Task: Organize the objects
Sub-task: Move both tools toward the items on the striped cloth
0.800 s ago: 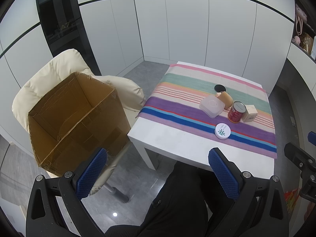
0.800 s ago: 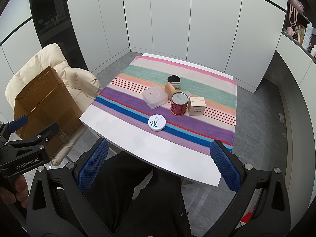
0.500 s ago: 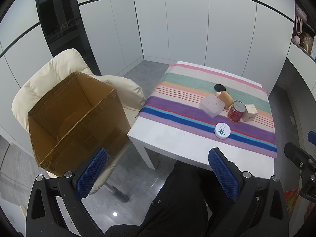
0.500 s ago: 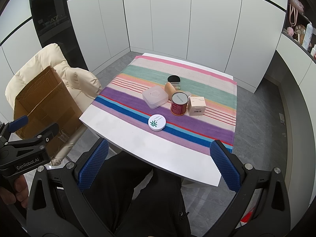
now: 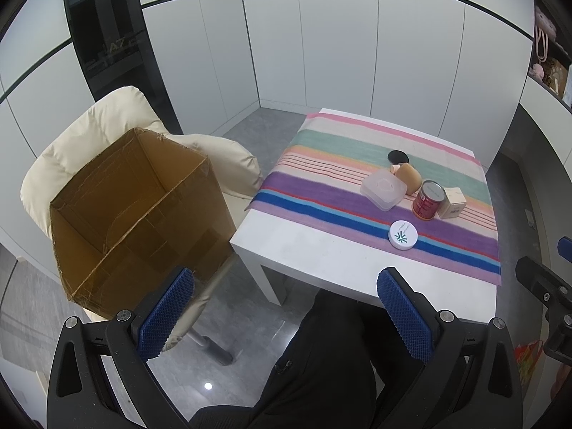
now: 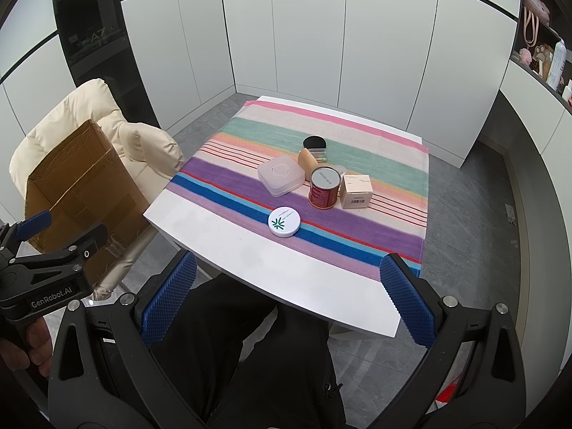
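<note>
On a striped cloth on the white table (image 6: 221,239) stand a white round tin (image 6: 284,221), a red can (image 6: 324,187), a small beige box (image 6: 355,191), a clear square lidded box (image 6: 280,175), a tan sponge (image 6: 307,159) and a black-lidded jar (image 6: 314,146). The same items show in the left wrist view, such as the tin (image 5: 403,235) and can (image 5: 428,200). An open, empty cardboard box (image 5: 136,207) sits on a cream chair. My left gripper (image 5: 286,307) and right gripper (image 6: 287,295) are both open and empty, held above my lap short of the table's near edge.
The cream padded chair (image 5: 89,136) stands left of the table. White cabinet walls surround the room, with a dark panel (image 6: 93,35) at the back left and shelves (image 6: 543,57) at the right. Grey floor lies around the table.
</note>
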Demonstrator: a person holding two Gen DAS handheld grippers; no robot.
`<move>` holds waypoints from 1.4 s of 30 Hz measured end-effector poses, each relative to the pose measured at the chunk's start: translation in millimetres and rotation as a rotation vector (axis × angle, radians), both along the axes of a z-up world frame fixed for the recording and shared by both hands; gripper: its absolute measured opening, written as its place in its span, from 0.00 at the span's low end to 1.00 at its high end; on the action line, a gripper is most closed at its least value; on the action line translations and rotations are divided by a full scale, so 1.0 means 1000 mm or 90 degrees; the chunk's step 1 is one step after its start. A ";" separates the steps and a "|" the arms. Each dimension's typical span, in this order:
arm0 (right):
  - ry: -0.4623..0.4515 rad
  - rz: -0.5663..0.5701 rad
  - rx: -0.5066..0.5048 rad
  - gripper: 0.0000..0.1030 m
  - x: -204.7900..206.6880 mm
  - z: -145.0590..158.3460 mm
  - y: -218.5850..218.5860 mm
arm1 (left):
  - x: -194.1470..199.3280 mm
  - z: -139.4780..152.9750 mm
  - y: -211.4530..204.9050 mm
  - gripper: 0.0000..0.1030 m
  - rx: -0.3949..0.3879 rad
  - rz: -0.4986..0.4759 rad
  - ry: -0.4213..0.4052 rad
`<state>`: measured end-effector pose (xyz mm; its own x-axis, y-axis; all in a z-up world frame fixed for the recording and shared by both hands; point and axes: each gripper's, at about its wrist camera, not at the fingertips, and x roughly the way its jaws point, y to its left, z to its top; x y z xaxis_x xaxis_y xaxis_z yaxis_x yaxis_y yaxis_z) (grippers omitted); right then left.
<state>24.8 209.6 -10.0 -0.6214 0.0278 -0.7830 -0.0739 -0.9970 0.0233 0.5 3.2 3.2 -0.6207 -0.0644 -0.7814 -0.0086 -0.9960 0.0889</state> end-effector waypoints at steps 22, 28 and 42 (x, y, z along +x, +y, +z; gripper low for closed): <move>0.000 -0.001 -0.002 1.00 0.000 0.000 0.001 | 0.000 0.000 -0.001 1.00 0.001 0.001 -0.003; 0.000 -0.001 -0.001 1.00 0.000 -0.001 0.002 | -0.001 -0.001 0.000 1.00 -0.003 0.001 -0.002; -0.003 -0.005 -0.001 1.00 0.000 -0.003 0.003 | -0.004 -0.004 0.002 1.00 0.006 -0.007 -0.012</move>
